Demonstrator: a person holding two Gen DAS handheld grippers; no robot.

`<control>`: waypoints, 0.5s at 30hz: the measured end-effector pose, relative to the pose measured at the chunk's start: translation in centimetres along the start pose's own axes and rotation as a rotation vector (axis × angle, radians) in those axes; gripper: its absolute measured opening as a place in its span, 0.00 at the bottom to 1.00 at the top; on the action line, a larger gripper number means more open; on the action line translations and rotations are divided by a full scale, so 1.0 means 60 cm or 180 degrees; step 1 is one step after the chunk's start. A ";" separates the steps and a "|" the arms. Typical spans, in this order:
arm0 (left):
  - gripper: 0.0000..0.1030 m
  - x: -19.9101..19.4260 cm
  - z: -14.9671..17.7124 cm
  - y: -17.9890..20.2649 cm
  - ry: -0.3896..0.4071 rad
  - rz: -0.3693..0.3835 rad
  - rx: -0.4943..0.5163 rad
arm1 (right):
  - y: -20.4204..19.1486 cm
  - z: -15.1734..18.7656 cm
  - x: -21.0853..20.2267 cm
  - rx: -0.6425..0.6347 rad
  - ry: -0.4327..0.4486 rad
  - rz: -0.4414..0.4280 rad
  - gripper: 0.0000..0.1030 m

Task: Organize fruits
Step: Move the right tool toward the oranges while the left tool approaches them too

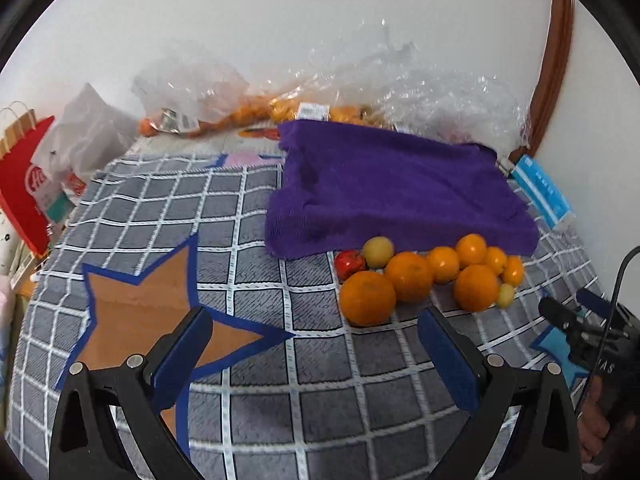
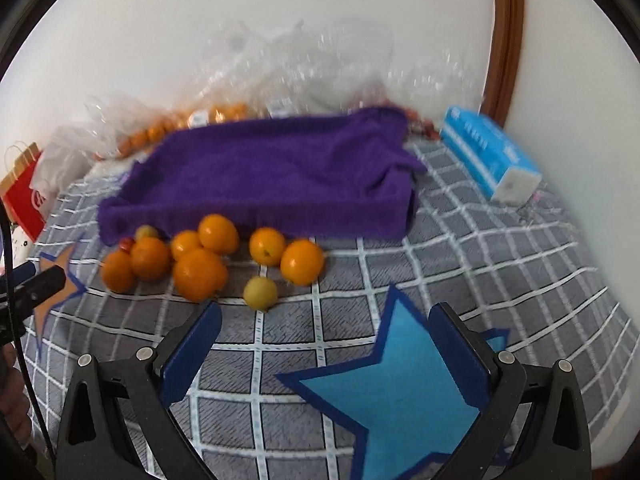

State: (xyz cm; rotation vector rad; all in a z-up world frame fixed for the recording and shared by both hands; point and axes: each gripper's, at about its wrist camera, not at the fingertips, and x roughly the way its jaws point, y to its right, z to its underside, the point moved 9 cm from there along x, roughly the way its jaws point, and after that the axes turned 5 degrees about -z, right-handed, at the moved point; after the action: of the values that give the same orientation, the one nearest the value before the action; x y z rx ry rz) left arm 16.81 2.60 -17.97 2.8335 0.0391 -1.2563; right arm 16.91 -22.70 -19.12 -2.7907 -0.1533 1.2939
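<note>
The bench (image 1: 256,208) is covered by a grey cloth with a white grid, and both tongs hang low over its near part, pointing toward the far wall.

The purple towel (image 1: 392,188) is the largest thing on the bench, draped over a shallow tray-like shape whose inside is hidden. Behind it, against the wall, clear plastic bags (image 1: 400,84) hold more orange fruit.

An orange star (image 1: 152,312) with a blue border lies flat beneath the left tongs (image 1: 316,360), whose blue pads stand wide apart with nothing between them. A blue star (image 2: 396,392) lies under the right tongs (image 2: 324,356), also spread wide and empty. The right tongs show at the right edge of the left wrist view, with part of the hand (image 1: 600,428) gripping them.

The fruit pile (image 1: 428,276) sits touching the towel's near edge, ahead of both tongs and apart from them: several oranges, a red fruit (image 1: 349,263) at the left end, and a yellow fruit (image 2: 260,293) resting alone at the near edge of the pile, just ahead of the right tongs.

A blue box (image 2: 488,152) lies right of the towel, and a red paper bag (image 1: 20,184) stands at the far left.
</note>
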 end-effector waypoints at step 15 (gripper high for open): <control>0.97 0.076 0.027 -0.026 -0.0224 0.0000 0.0061 | -0.005 0.000 0.082 0.0218 -0.0193 -0.0188 0.77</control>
State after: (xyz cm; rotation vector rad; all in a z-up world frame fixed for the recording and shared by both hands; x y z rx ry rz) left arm 18.64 4.09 -22.48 2.8027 0.0250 -1.3628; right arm 20.05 -21.83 -22.85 -2.6707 -0.1893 1.3445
